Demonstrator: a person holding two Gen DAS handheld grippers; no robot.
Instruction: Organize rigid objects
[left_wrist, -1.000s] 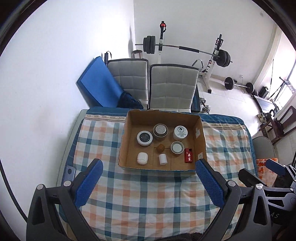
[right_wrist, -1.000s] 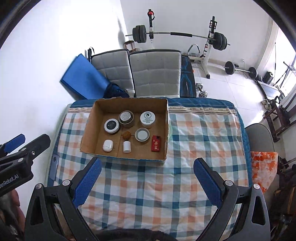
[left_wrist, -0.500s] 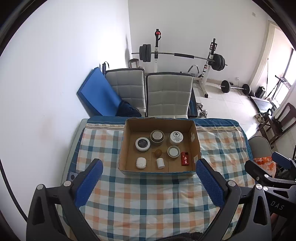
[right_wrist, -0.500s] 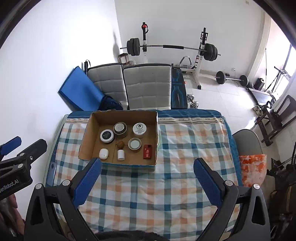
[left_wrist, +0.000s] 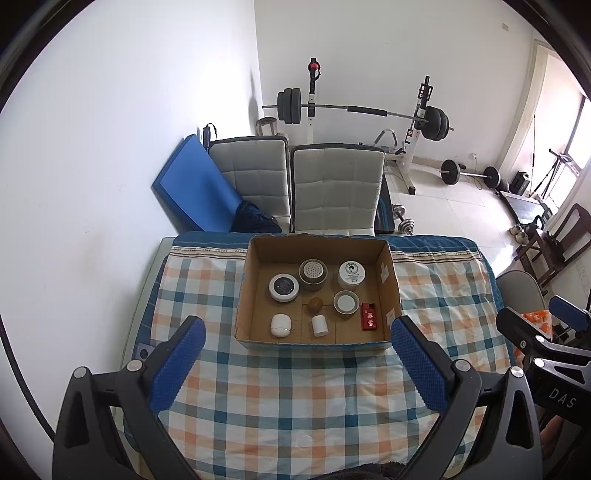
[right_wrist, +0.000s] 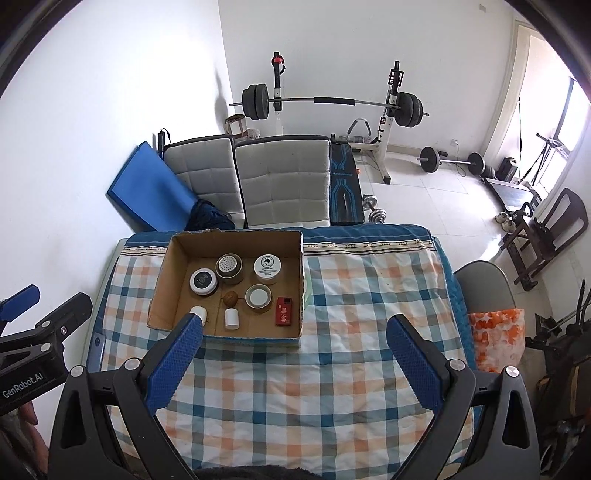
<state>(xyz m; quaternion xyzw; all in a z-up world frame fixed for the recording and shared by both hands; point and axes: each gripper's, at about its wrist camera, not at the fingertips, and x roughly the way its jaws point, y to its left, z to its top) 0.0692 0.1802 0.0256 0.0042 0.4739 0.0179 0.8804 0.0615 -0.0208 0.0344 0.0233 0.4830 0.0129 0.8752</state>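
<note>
Hovering above the near part of the checked cloth (left_wrist: 295, 387), both grippers were empty w/ fingers spread wide: left gripper (left_wrist: 298, 360) roughly centred on the box, right gripper (right_wrist: 294, 356) further to the right, its left finger (right_wrist: 173, 363) covering part of a white pod in that view. Cardboard box (left_wrist: 386, 275) sat open-topped on the far half of the table, near the edge by two grey chair backs (left_wrist: 338, 188). Inside, back row L to R: white-rimmed black disc (left_wrist: 283, 288), tin w/ perforated top (left_wrist: 313, 274), white jar w/ printed lid (left_wrist: 351, 275). Mid: small brown ball (left_wrist: 315, 304), then a shallow round tin w/ white inside (left_wrist: 346, 303). Front row: white rounded pod (left_wrist: 281, 325), small white cylinder (left_wrist: 319, 325), red flat pack w/ gold characters (left_wrist: 369, 316) close to the right wall. Items stood apart, none stacked; ball just beside the cylinder. Neither gripper touched the box or anything in it. Blue mat (left_wrist: 195, 192) leaned against the wall left of the chairs; barbell rack (left_wrist: 354, 110) behind. Orange-white bag (right_wrist: 496, 339) hung off the table's right side.
</note>
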